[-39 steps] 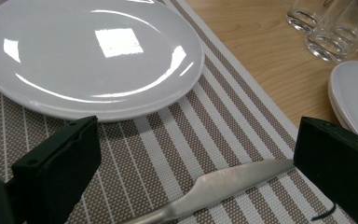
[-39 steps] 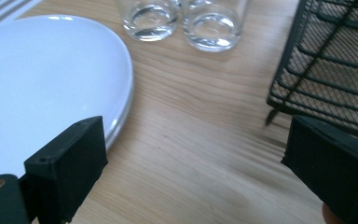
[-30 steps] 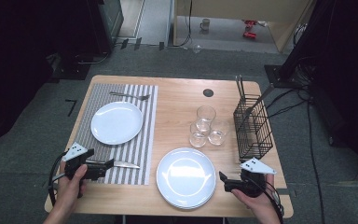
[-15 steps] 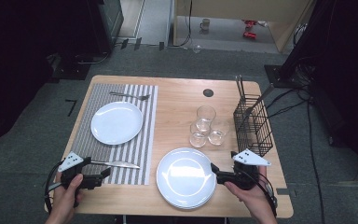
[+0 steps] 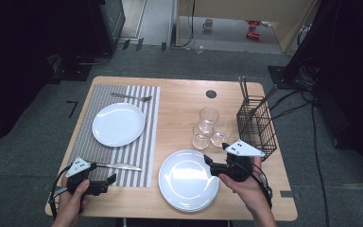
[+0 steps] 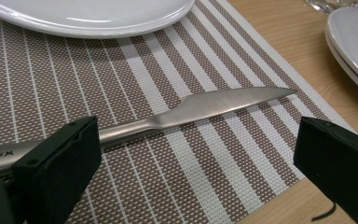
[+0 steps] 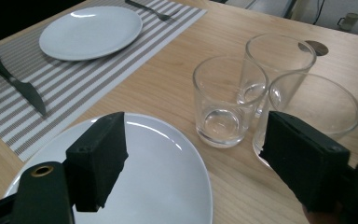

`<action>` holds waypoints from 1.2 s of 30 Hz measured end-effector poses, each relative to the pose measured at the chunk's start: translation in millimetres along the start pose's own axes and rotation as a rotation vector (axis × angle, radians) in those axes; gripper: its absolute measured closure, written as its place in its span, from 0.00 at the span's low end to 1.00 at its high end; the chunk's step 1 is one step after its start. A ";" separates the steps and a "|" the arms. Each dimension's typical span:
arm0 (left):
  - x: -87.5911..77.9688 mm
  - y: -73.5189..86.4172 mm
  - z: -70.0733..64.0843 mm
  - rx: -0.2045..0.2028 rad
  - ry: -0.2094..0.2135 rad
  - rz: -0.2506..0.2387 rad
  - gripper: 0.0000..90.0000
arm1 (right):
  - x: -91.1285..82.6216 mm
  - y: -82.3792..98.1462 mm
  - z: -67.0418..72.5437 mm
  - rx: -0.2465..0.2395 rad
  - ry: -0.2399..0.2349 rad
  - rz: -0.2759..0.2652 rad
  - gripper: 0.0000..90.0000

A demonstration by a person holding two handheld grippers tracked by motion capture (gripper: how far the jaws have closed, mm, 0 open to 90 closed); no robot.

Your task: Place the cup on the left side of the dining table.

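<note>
Right hand-held gripper [image 5: 211, 169]: positioned above the right edge of the stack of white plates [image 5: 188, 179] near the front of the surface [image 5: 179, 101]. Its jaws have just been closing and now stand partly open. Nothing is between them, and the pads contact nothing.

Left hand-held gripper [image 5: 109, 180]: positioned at the front left corner of the surface, at the near edge of the striped placemat [image 5: 144, 127]. Jaws are wide open. In the left gripper view the table knife [image 6: 200, 108] lies flat on the placemat, its handle running past the left pad [image 6: 60, 163]; whether that pad touches the handle cannot be determined. The knife is not gripped.

Surroundings, working outward:
- Three clear drinking glasses [image 7: 226, 100] stand clustered just beyond the stack of plates, near the right hand-held gripper.
- A black wire basket [image 5: 256, 124] stands at the right edge of the surface, just beside the glasses.
- A single white plate [image 5: 118, 124] sits on the placemat, with a fork [image 5: 132, 97] beyond it.

Probable faults:
- A forward reach by the right hand-held gripper may clip one glass and knock it against its neighbours, as they stand close together.
- Jaws closing too narrow before arrival may push a glass over instead of enclosing it.
- A low approach may catch the plate rim and shift the stack.
- A grip on the smooth, flat knife handle may slip or skid the knife across the placemat.
</note>
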State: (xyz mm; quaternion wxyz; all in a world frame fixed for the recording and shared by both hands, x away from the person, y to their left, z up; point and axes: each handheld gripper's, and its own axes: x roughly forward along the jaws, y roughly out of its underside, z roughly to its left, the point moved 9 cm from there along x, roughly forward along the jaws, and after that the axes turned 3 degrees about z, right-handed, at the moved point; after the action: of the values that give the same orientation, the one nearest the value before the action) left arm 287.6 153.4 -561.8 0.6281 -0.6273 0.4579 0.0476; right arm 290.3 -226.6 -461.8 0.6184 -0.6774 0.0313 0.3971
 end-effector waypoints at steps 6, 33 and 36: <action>1.2 -0.5 -1.2 0.003 -0.001 0.001 0.01 | 9.4 -8.0 5.3 -0.005 -0.007 -0.007 0.28; -0.2 6.3 2.9 0.001 0.000 0.002 0.01 | 101.1 -16.3 -3.9 0.070 -0.007 0.062 0.71; 0.5 6.9 3.2 0.003 0.000 0.005 0.01 | 103.3 -17.6 -1.5 0.072 -0.019 0.058 0.70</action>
State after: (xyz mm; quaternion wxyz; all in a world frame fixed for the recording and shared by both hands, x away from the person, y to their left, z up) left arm 285.1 157.2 -567.9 0.6288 -0.6253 0.4596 0.0482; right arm 370.9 -177.4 -507.2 0.6309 -0.6498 0.0591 0.4198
